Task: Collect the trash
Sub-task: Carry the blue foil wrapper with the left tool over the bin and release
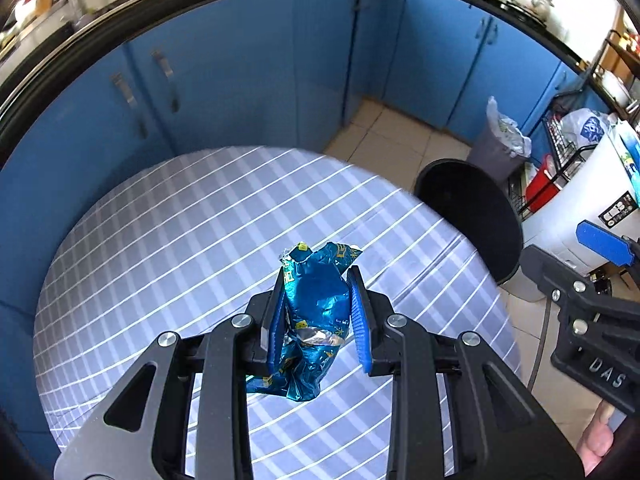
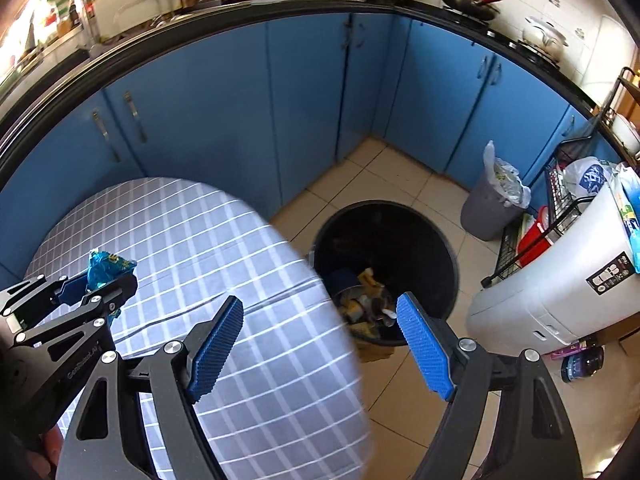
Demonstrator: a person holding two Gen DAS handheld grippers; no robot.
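My left gripper is shut on a crumpled blue foil snack wrapper, held above the round table with the blue checked cloth. The right wrist view shows the same wrapper in the left gripper at the far left. My right gripper stands open with nothing between its blue pads, over the table's right edge. Just beyond it on the floor stands a black bin with trash in its bottom; in the left wrist view this black bin is right of the table.
Blue kitchen cabinets curve behind the table. A grey bin lined with a plastic bag stands by the cabinets. At right are a white appliance, a black wire rack with bags, and small items on the tiled floor.
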